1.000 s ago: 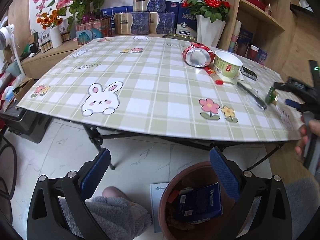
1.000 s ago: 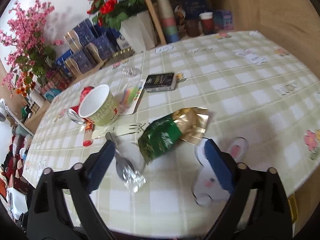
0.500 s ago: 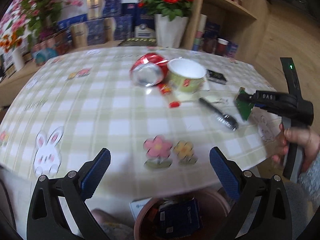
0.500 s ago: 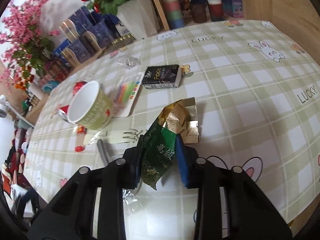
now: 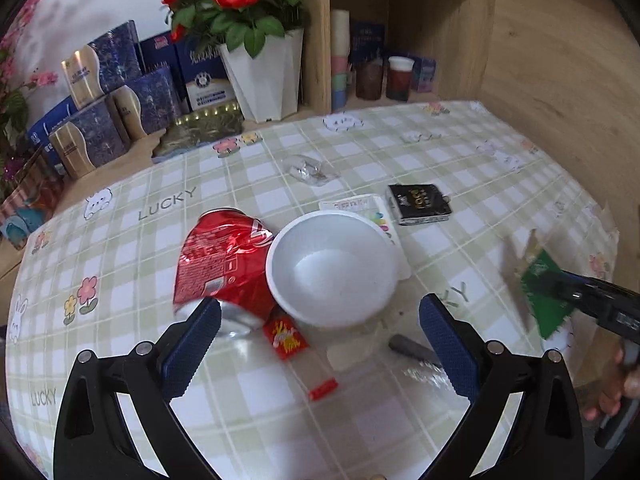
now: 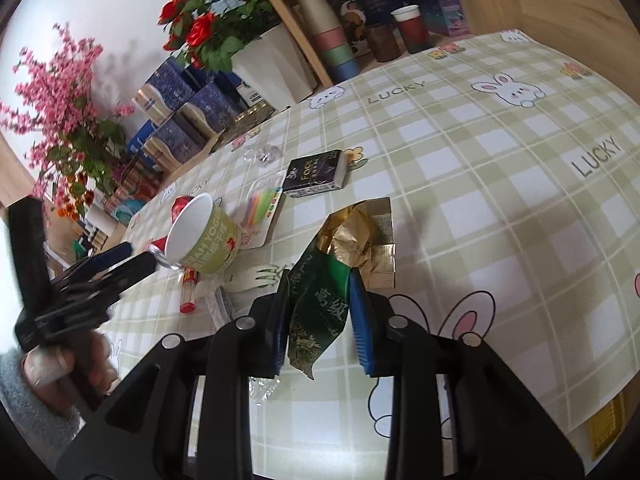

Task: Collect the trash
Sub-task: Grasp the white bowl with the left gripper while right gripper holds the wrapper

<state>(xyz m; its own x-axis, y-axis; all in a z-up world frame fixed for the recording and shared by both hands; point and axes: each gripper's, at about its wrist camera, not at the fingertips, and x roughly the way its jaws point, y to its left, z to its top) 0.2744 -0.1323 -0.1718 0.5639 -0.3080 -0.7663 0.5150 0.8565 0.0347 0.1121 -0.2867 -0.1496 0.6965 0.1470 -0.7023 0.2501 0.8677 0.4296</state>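
My right gripper is shut on a green and gold foil wrapper, whose gold end sticks out past the fingertips above the checked table. In the left wrist view the same wrapper shows at the far right, in the right gripper. My left gripper hangs open over the table with nothing between its fingers. Just beyond its fingertips lie a crushed red can and a white-lined yogurt cup, which touch each other. A red sachet lies in front of them.
A black box, a card of coloured sticks, a clear crumpled wrapper, a white plastic fork and a dark pen lie on the table. A white vase of red roses, boxes and shelved cups stand behind it.
My left gripper swung up from over the floor bin to above the table, close to the can and cup. My right gripper shut on the green wrapper and raised it slightly.
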